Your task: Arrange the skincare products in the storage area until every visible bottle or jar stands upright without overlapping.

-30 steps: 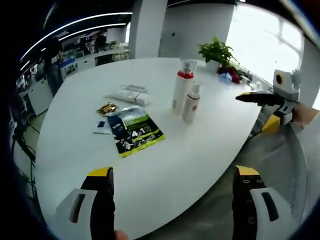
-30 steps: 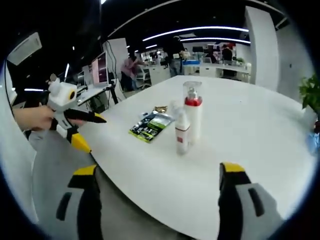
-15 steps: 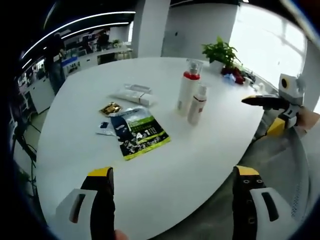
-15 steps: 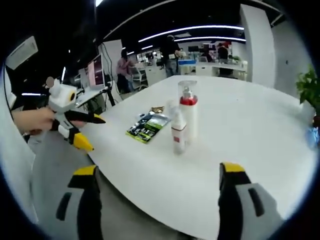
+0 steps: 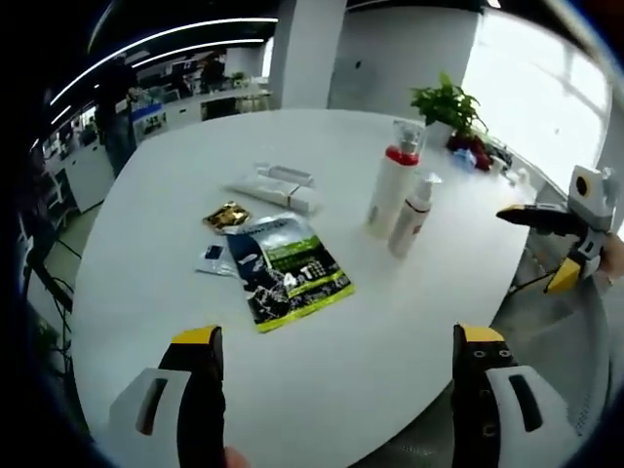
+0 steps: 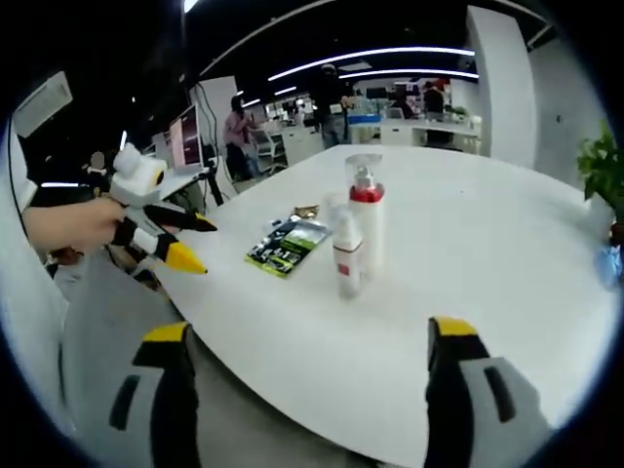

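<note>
In the left gripper view, you are holding the left tool with its jaws spread wide and empty, hovering over the near edge of the white desk. The red-collared spray bottle and the smaller pump bottle are standing upright just beside each other toward the far right. Lying flat are a dark and green sachet, a small gold packet beyond it, and a pale tube farther back. The right tool is coming in from the right, off the desk's edge, with its jaws parted.

In the right gripper view, you are keeping the right tool wide and carrying nothing, short of the desk. The spray bottle and the pump bottle are standing close together, the smaller in front; whether they are touching I cannot tell. The sachet is lying to their left. The left tool, held in a hand, is showing parted jaws.

You seem to be at the approach stage, with nothing grasped yet. Next, you likely need to reach in for the lying tube.
</note>
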